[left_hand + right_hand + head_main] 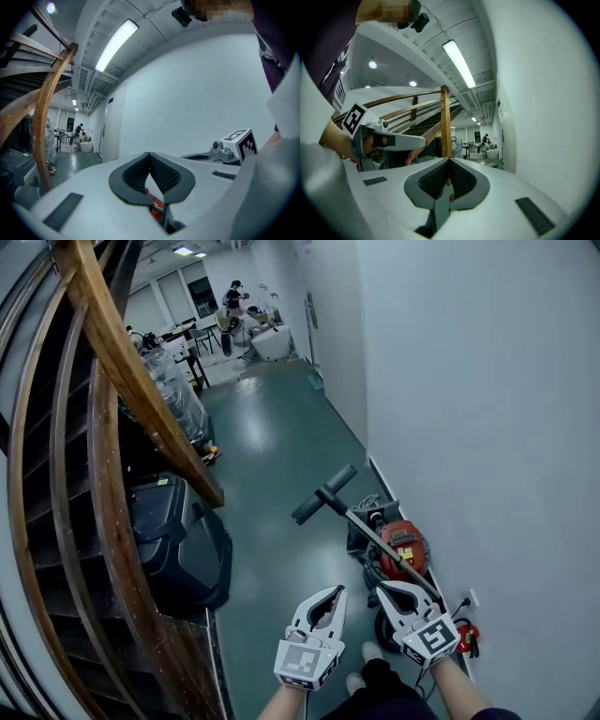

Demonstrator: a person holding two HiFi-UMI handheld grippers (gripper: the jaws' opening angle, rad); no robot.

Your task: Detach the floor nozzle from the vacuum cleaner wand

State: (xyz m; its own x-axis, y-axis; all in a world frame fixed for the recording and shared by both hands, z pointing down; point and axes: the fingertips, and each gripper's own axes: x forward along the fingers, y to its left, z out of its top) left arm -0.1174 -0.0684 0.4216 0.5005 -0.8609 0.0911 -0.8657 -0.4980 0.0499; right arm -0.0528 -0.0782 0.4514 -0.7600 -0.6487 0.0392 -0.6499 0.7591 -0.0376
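Side by side, jaws pressed together on nothing: left gripper [337, 591] and right gripper [380, 587]. Just beyond the right one, vacuum cleaner wand [375, 536] slanting over the red canister [403, 547], long axis running away and leftward to the floor nozzle [324, 493], crosswise at the far end. Probably rigid, light, slick plastic; best pinched at the nozzle neck, wand braced.

No text, brand or number could be read anywhere; a small blue sign [110, 100] on the white wall [197, 93] was too blurred to make out.
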